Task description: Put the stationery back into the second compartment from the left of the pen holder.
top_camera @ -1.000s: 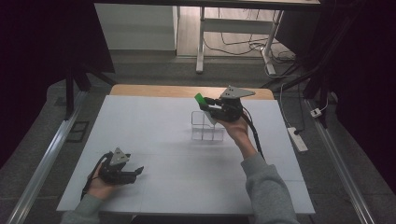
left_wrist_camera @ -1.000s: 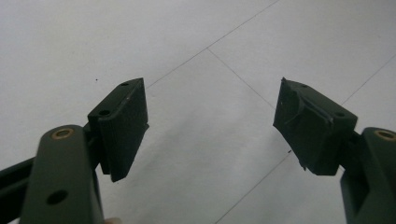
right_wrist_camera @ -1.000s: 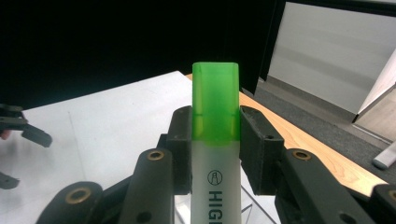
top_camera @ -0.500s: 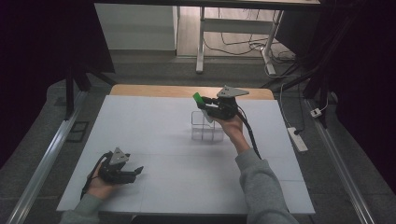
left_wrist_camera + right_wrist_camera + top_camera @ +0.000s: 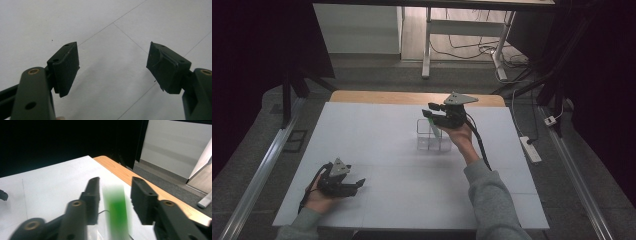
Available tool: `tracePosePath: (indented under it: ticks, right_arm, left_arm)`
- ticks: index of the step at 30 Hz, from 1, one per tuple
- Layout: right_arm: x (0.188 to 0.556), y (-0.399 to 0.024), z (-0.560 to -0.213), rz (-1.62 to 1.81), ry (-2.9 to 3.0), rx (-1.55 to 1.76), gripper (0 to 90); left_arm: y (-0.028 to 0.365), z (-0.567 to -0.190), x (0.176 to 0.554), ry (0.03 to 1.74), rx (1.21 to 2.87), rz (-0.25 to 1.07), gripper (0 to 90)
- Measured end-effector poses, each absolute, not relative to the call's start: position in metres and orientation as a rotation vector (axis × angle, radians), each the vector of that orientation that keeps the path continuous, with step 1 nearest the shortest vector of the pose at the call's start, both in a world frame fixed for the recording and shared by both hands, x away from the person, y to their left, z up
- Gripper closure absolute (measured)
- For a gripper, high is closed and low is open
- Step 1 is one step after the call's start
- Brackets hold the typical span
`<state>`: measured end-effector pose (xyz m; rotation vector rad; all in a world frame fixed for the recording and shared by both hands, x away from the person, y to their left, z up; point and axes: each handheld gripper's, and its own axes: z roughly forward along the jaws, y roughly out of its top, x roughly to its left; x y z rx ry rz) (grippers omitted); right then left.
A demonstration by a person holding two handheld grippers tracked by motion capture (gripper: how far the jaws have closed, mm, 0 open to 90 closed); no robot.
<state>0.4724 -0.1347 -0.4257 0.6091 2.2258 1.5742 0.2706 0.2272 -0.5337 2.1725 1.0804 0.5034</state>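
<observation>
A clear plastic container point(image 5: 432, 142) stands on the white table point(image 5: 382, 145), right of centre toward the back. Just above it hovers my right gripper point(image 5: 431, 111), tilted left. In the right gripper view a green piece point(image 5: 117, 207) is motion-blurred between the jaws of the right gripper point(image 5: 115, 181), with a gap on each side, so the gripper is open. From above, the green piece point(image 5: 432, 126) shows at the container's top, below the jaws. My left gripper point(image 5: 356, 185) rests near the front left of the table. Its jaws stand wide apart on the left gripper point(image 5: 113, 50), with nothing between them.
A wooden strip point(image 5: 377, 96) runs along the table's far edge. On the floor to the right lies a white power strip point(image 5: 530, 148). Metal rails point(image 5: 262, 170) flank the table. Cables trail from both grippers.
The green piece sat at the right gripper's tips before; now it is lower, at the container, and the jaws stand apart from it. The left gripper has not moved.
</observation>
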Motion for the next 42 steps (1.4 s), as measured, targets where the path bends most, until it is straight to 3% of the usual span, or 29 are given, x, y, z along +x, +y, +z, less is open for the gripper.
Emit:
tracePosePath:
  ticks: [24, 42]
  right_arm:
    - [0.454, -0.147, -0.418, 1.536, 2.301, 0.615, 47.9]
    - [0.422, -0.188, -0.427, 1.451, 2.335, 0.639, 46.2]
  left_arm:
    - [0.226, -0.534, 0.27, 1.075, 2.178, 0.501, 25.7]
    - [0.226, -0.533, 0.27, 1.068, 2.176, 0.506, 25.4]
